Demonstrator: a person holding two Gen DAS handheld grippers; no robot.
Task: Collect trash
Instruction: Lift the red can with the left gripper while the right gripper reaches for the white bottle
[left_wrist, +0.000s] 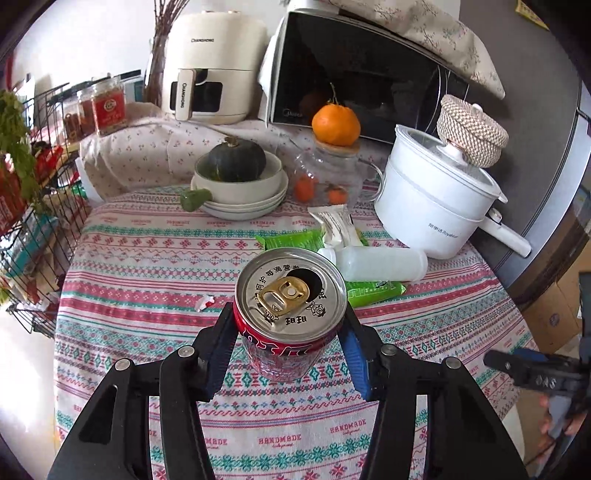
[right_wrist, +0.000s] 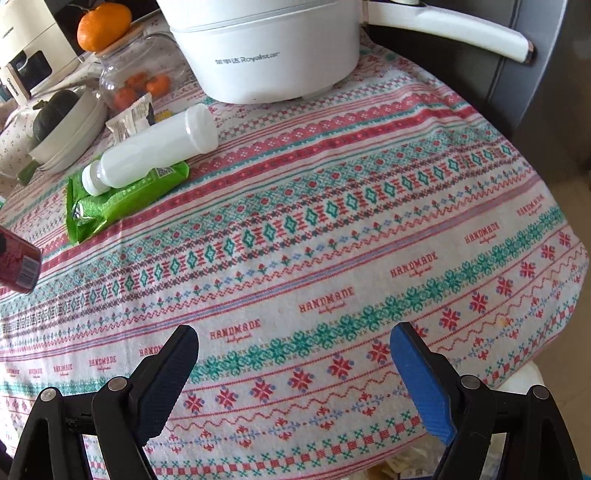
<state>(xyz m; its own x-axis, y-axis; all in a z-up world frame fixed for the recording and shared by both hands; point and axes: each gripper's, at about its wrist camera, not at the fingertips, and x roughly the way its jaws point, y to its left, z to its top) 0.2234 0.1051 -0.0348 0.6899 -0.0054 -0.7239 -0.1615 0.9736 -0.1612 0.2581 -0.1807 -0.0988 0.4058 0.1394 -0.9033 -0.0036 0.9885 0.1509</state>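
Note:
My left gripper (left_wrist: 290, 325) is shut on an opened red drink can (left_wrist: 291, 314), held upright just above the patterned tablecloth (left_wrist: 147, 266). The can's edge shows at the far left of the right wrist view (right_wrist: 18, 262). Beyond it lie a white plastic bottle (left_wrist: 376, 263) on its side, green wrappers (left_wrist: 295, 239) and a white wrapper (left_wrist: 336, 225). In the right wrist view the bottle (right_wrist: 151, 151) rests on a green wrapper (right_wrist: 118, 199). My right gripper (right_wrist: 293, 339) is open and empty over the tablecloth's near edge; it also shows in the left wrist view (left_wrist: 524, 369).
A white electric pot (left_wrist: 432, 206) stands at the right, close behind the bottle. Stacked bowls holding a green squash (left_wrist: 240, 184), a glass jar with an orange on top (left_wrist: 334, 166), an air fryer (left_wrist: 210, 66) and a microwave (left_wrist: 362, 74) stand behind. A wire rack (left_wrist: 33, 206) is at left.

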